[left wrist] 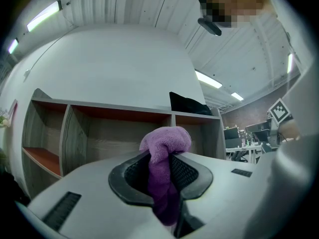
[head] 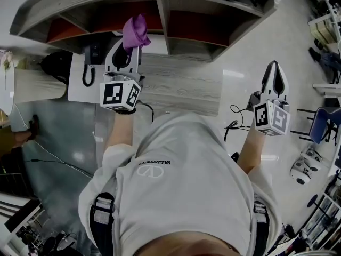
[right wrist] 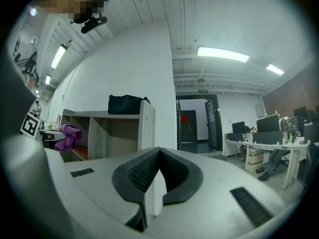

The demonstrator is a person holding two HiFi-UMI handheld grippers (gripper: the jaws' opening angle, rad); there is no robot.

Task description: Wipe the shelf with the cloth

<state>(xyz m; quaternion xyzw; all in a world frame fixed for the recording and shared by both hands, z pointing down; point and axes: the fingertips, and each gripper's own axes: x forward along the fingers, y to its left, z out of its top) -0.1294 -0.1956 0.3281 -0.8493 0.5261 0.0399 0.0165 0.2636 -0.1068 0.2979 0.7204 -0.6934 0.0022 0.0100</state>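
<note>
- Cloth (left wrist: pixel 164 148) is clamped in my left gripper (head: pixel 123 55): the jaws are closed down on its middle, so a purple wad bulges past the tips and a tail hangs below them.
- I judge that grip is deliberate, since the wad sticking out ahead lets fabric meet the shelf (head: pixel 164 25) before any hard plastic does.
- It sits in front of the shelf, facing the bay just left of the upright divider, and is not touching any board that I can see.
- My right gripper (head: pixel 273 79) has its jaws together with nothing in them. It hangs off the shelf's right end, well apart from the work, which I take as keeping it out of the wiping arm's way.
- Wiping has not begun, as I read it; the next move is to carry the wad forward onto a board.
- That bay looks bare, so there is open room to sweep side to side inside it.
- Edges to mind are the divider on the bay's right, the upright on its left and the board overhead. Any of these could snag the tail or catch the gripper body.
- A phone (head: pixel 91 55) lies below the shelf's left bays, and a dark bag (right wrist: pixel 127 103) rests on the shelf's top. Neither stands in this bay's path.
</note>
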